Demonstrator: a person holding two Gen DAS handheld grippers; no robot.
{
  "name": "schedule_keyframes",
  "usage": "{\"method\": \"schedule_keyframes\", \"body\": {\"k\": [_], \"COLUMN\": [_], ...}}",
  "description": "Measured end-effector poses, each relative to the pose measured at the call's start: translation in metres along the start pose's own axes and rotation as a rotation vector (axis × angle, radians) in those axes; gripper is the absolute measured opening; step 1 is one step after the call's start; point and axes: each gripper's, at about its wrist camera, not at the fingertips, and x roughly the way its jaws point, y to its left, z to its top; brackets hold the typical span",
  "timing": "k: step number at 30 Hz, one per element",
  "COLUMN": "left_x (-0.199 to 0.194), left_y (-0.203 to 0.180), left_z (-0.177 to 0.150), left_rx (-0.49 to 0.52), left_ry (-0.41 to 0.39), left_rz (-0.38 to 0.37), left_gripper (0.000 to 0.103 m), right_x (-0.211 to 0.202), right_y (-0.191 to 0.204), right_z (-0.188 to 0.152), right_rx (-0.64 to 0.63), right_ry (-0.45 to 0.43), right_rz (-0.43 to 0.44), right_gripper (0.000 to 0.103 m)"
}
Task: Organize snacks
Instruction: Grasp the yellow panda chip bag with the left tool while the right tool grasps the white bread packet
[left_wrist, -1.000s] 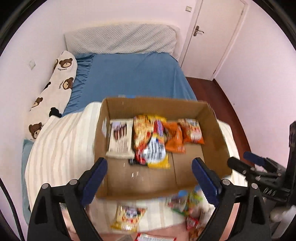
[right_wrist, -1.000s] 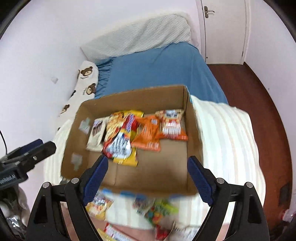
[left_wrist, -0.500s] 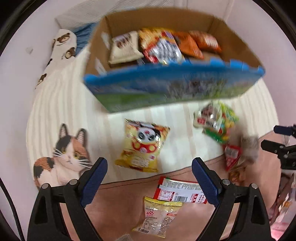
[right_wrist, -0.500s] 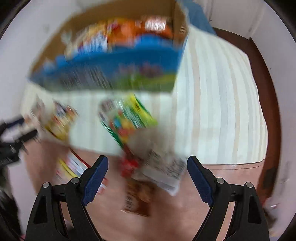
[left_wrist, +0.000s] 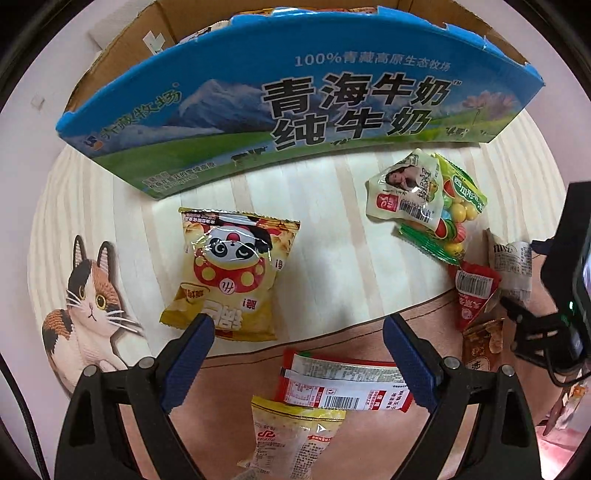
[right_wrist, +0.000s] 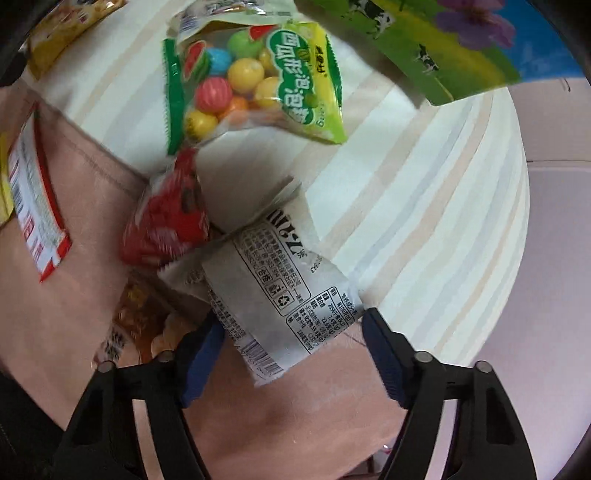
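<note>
Right gripper (right_wrist: 291, 332) jaws just closing around white packet (right_wrist: 280, 295), pads near its sides, contact unclear. Left gripper (left_wrist: 295, 354) wide open, empty, over red packet (left_wrist: 347, 384). Risk: off-centre pinch lets the slick wrapper slip, or nudges red pouch (right_wrist: 166, 225) touching it. Box (left_wrist: 280, 107) beyond.

Snack packets (left_wrist: 236, 269) beside box (left_wrist: 280, 107)

Left gripper (left_wrist: 297, 356) — black frame, 2 blue pads, silver screws

A striped cream blanket (left_wrist: 332, 258) over pink bedding (right_wrist: 74, 314) — pale pink wall (left_wrist: 22, 81) behind.
</note>
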Motion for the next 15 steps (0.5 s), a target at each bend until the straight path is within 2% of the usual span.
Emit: {"method": "schedule_keyframes", "body": {"k": [1,5,8,10,12,15], "left_x": [0.000,0.007,0.010,0.018,0.026,0.040], "left_y": [0.000,0.004,0.008,0.012,0.019,0.026], "left_z": [0.000,0.001,0.008,0.017,0.026,0.036], "left_rx": [0.001,0.012,0.045,0.066,0.077,0.088], "left_ry": [-0.001,-0.013,-0.024,-0.014,0.010,0.051], "left_rz": [0.007,0.047,0.119,0.160,0.160,0.131], "left_gripper": [0.093,0.093,0.093,0.093,0.093,0.093], "right_x": [0.000,0.001,0.005,0.006,0.002,-0.010], "right_y": [-0.006,-0.046,-0.078,-0.089,-0.093,-0.094], "right_z": [0.001,-0.005,-0.022,-0.029,-0.030,-0.029], "right_rx": [0.047,0.375,0.656,0.737,0.738,0.659], "right_ry": [-0.004,-0.017,-0.027,-0.026,-0.036,-0.059], "right_rz": [0.032,0.232,0.429,0.502,0.519,0.463], "right_gripper": [0.062,0.061,0.063,0.063,0.064,0.068]}}
